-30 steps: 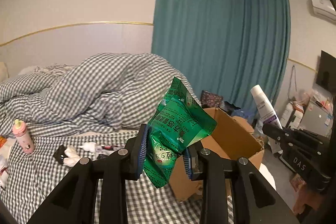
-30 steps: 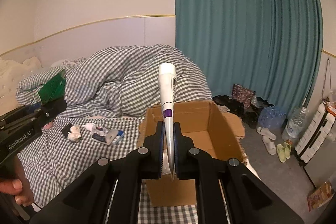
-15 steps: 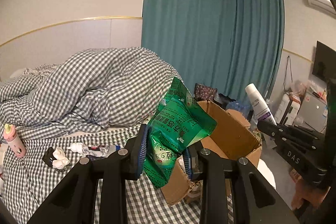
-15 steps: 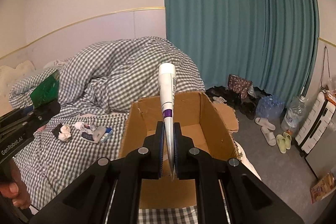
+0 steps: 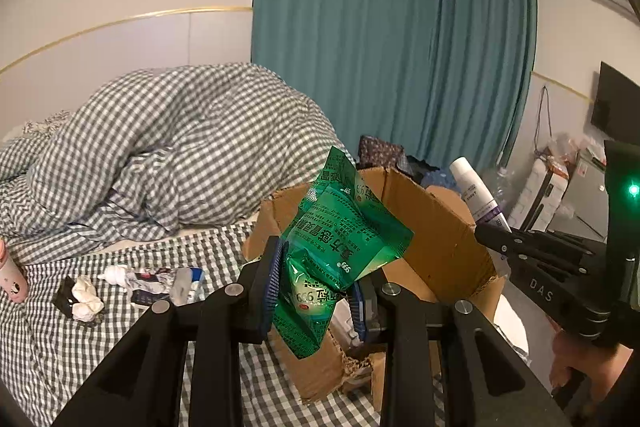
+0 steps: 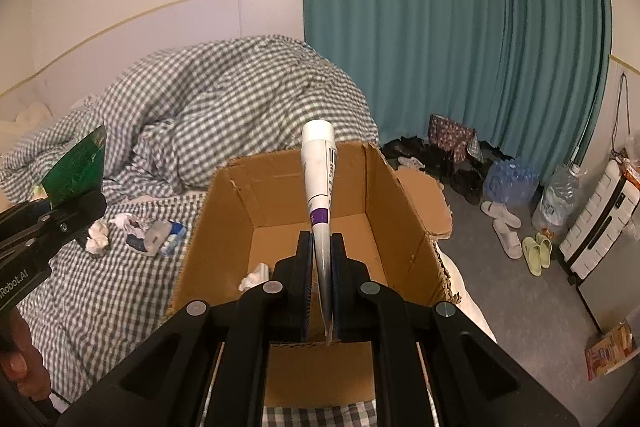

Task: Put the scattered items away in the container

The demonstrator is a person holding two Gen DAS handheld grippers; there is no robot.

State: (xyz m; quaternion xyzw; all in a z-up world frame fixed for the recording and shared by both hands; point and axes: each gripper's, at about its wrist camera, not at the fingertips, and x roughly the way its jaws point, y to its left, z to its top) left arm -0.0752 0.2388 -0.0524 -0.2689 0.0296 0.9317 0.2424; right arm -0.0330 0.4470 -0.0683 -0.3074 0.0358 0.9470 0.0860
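Note:
My left gripper (image 5: pixel 316 291) is shut on a crinkled green packet (image 5: pixel 340 247), held at the near left corner of the open cardboard box (image 5: pixel 448 239). My right gripper (image 6: pixel 322 279) is shut on the flat end of a white tube with a purple band (image 6: pixel 318 179), cap up, over the box (image 6: pixel 384 187). A crumpled white tissue (image 6: pixel 256 277) lies inside the box. In the left wrist view the tube (image 5: pixel 476 195) shows beyond the box's right wall. In the right wrist view the packet (image 6: pixel 78 167) shows at the left.
On the checked sheet left of the box lie a squeezed tube and small packs (image 5: pixel 160 277), crumpled tissues on a dark item (image 5: pixel 82 299) and a pink bottle (image 5: pixel 12 277). A heaped checked duvet (image 5: pixel 180 147) lies behind. Slippers, water bottles and a suitcase (image 6: pixel 600 215) stand on the floor.
Both grippers have moved forward and down toward the box, which now looms larger and nearer under them. Both grips are unchanged.

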